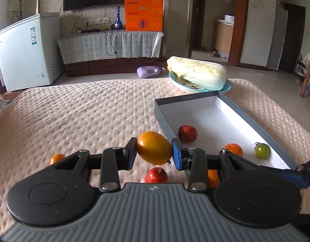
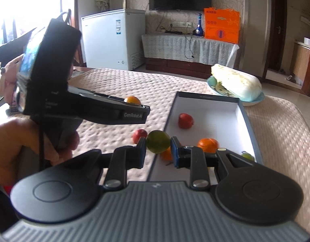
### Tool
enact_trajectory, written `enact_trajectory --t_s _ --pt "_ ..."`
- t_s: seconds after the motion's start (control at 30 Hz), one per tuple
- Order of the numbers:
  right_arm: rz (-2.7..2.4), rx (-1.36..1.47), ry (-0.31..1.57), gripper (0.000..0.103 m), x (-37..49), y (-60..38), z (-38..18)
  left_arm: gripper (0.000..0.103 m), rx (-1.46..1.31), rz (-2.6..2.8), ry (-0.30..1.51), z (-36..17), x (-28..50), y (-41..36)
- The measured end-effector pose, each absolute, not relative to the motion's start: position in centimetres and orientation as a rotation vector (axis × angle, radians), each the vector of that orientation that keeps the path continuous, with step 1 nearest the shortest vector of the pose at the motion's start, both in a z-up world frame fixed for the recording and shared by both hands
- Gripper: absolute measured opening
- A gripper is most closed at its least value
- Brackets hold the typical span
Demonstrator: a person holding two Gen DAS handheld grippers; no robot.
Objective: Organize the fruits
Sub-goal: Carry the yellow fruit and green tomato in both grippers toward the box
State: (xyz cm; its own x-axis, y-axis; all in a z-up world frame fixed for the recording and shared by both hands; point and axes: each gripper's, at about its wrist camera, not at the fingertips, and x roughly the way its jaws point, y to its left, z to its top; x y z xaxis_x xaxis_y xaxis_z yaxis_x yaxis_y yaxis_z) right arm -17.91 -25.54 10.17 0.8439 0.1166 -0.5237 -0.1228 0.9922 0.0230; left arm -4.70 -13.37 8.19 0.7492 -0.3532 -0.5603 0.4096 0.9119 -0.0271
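Note:
My left gripper (image 1: 154, 154) is shut on an orange-yellow fruit (image 1: 153, 147) and holds it above the quilt, just left of the grey box (image 1: 261, 124). My right gripper (image 2: 158, 149) is shut on a green fruit (image 2: 158, 141) over the box's near left edge (image 2: 161, 139). In the box lie a red fruit (image 1: 187, 134), an orange (image 1: 233, 149) and a small green tomato (image 1: 262, 150). On the quilt lie a red fruit (image 1: 156, 175) and a small orange fruit (image 1: 56, 158). Another orange fruit (image 2: 166, 154) shows partly behind my right gripper's fingers.
A plate (image 1: 227, 86) with a napa cabbage (image 1: 197, 71) stands just behind the box. The beige quilted surface (image 1: 84, 111) stretches to the left. The left gripper's body and the hand holding it (image 2: 54, 104) fill the left of the right wrist view.

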Motion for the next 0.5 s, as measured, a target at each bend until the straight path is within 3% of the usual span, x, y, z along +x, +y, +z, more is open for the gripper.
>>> enact_trajectory --t_s 0.5 --pt "0.04 0.011 0.587 0.029 -18.6 -28.3 9.7 0.042 0.099 -0.503 0.59 7.9 -5.3 -18.4"
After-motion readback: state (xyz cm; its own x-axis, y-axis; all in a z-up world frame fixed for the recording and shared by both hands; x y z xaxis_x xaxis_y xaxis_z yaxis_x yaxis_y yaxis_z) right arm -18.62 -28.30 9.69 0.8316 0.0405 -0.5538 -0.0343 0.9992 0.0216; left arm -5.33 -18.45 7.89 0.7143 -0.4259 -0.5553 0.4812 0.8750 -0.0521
